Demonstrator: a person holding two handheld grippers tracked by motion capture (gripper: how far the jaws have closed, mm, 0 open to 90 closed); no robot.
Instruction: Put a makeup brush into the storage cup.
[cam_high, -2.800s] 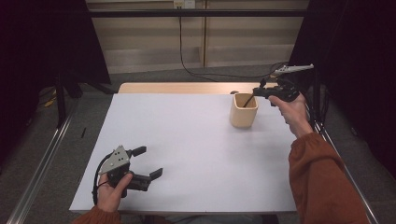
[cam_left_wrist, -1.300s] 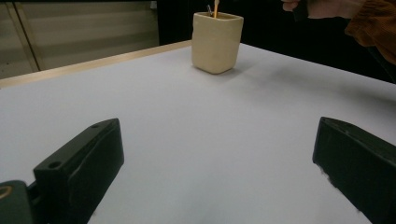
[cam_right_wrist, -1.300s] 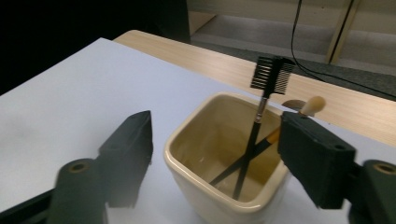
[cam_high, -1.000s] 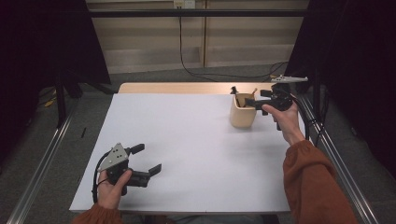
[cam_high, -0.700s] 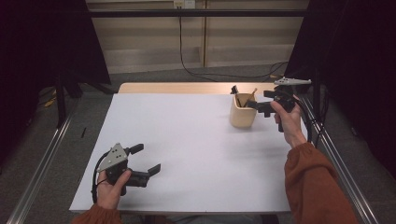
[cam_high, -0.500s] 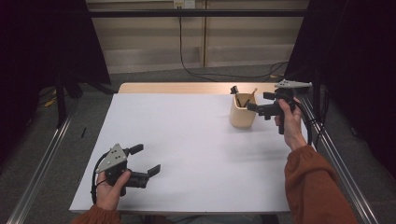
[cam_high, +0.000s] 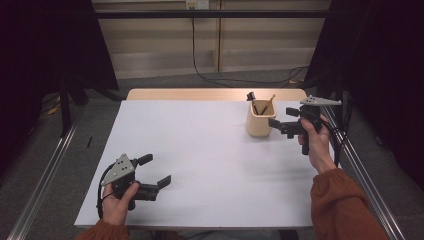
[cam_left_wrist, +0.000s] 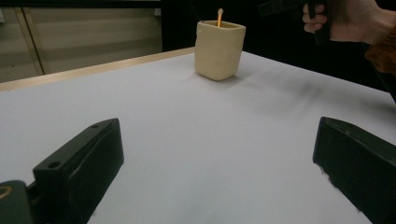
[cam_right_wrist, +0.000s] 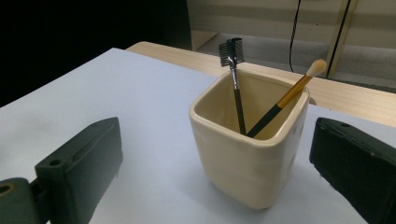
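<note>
Beside cup (cam_high: 260, 120), right claw (cam_high: 281, 122) apparently open

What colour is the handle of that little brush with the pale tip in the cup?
The brush handle is golden orange, turning black lower down; the right gripper view shows it best.

A lab or recording studio is suggested rather than a home. The counter (cam_high: 200, 165) is covered with a plain white sheet and is flanked by metal rails (cam_high: 45, 175) set along the grey floor. Black curtains (cam_high: 385, 65) are hung at both sides, and a black cable (cam_high: 200, 55) is trailed down pale wall panels (cam_high: 160, 35) at the back. A fixed overhead camera is implied by the high view.
</note>
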